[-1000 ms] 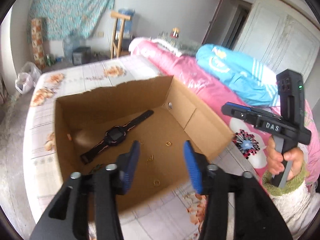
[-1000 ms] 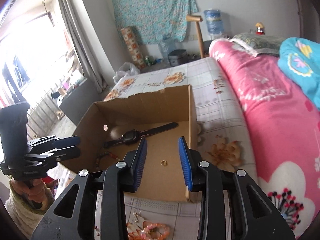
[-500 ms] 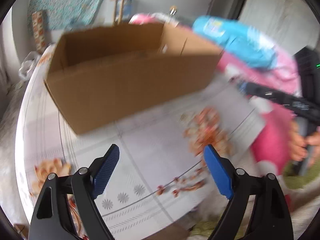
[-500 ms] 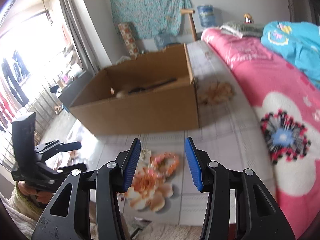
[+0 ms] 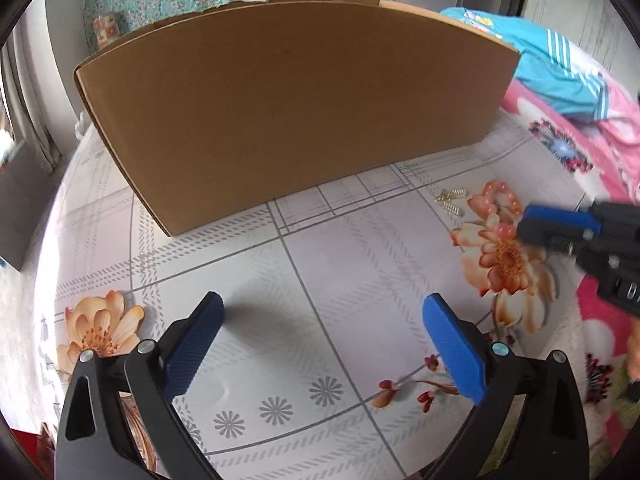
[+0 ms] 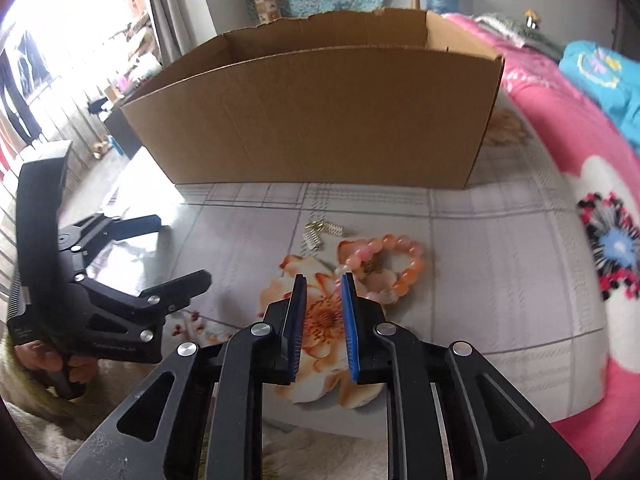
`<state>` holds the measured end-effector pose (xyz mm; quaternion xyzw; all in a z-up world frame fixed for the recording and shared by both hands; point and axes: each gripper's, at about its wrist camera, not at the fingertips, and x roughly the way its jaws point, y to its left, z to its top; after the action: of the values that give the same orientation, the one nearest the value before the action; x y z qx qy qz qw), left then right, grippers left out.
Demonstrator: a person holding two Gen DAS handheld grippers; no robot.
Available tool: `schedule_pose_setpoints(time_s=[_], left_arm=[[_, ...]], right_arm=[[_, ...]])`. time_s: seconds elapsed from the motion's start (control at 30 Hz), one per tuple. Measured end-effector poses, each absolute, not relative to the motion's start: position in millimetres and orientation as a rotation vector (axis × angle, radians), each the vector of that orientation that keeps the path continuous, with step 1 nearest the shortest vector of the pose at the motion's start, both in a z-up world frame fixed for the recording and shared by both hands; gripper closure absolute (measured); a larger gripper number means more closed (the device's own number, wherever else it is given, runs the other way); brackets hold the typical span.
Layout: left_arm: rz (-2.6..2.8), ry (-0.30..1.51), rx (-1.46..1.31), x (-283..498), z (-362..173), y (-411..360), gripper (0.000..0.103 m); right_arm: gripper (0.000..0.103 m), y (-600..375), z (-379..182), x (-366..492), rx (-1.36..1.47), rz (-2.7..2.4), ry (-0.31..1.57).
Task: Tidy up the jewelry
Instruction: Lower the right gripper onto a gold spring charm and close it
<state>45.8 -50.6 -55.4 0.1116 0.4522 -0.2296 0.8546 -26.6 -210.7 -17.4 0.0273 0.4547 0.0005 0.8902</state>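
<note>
Right wrist view: my right gripper (image 6: pixel 323 280), jaws closing and empty, approaches the bead bracelet (image 6: pixel 390 266) lying before the cardboard box (image 6: pixel 320 120). My left gripper (image 5: pixel 323 332) is opening, empty. Next, I judge: straddle the beads, then clamp.

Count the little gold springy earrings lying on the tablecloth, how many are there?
3, it seems: the gold earrings lie bunched together between the cardboard box and the pink bead bracelet. They are tiny and overlap, so another may be hidden, and the box's inside isn't visible.
</note>
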Motion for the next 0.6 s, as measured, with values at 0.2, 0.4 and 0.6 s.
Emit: schedule_pose_setpoints(time_s=[0.2,0.4,0.6], left_arm=[[-0.458,0.93,0.252,44,-59,-52,0.005],[-0.469,0.939,0.261,48,-59,-52,0.005],[-0.472,0.937,0.263,45,-60,-51,0.005]], right_arm=[[0.081,-199,-26,-15,-0.086,-0.02,0.966],[0.096,-207,-36,-9,-0.091,-0.023,0.995],[0.096,-237,-22,-9,-0.077,-0.127,0.941]])
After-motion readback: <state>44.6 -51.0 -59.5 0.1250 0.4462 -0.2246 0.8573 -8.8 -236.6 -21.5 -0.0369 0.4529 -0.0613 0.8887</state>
